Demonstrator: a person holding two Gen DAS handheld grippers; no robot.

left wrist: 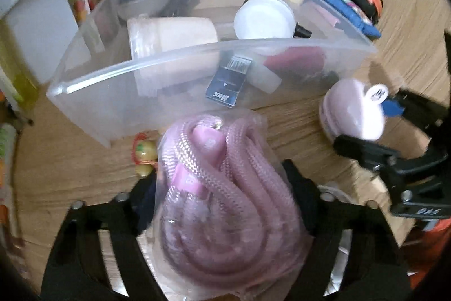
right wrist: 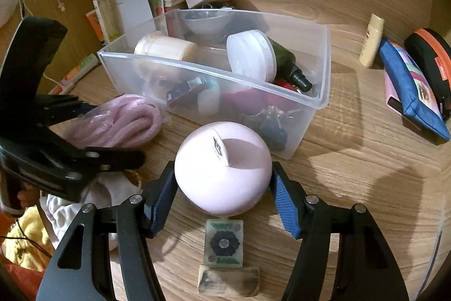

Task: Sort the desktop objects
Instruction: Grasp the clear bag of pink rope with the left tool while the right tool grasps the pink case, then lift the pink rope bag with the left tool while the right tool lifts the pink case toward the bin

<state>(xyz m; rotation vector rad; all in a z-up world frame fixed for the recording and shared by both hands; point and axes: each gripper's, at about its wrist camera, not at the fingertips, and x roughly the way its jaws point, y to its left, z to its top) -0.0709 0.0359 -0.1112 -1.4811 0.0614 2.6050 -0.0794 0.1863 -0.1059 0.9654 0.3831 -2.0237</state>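
Sorting is mid-way, as we judge it: the clear plastic bin (right wrist: 318, 92) on the counter (right wrist: 352, 160) already holds a cream jar (right wrist: 166, 47), a white round tub (right wrist: 251, 55), a dark spray bottle (right wrist: 290, 66) and other small items, and we carry two more things toward it. Our left gripper (left wrist: 225, 196) is clamped on a bagged pink cord (left wrist: 222, 196), a coil of braided rope sealed in clear film, held just short of the bin's near wall. Our right gripper (right wrist: 222, 188) has its blue pads (right wrist: 284, 205) pressed to either side of a pink round case (right wrist: 222, 171), which sits near the bin's front corner; we cannot tell whether it rests on the counter or hangs just above it. Next, we think, each load must be lifted over the rim and let go inside, one arm at a time, since the two grippers are close together. The cord's bag is slippery and bulky, so it may snag on the wall. A patterned tile (right wrist: 224, 243), a blue pouch (right wrist: 411, 92) and a cream bottle (right wrist: 372, 40) remain unsorted on the counter.
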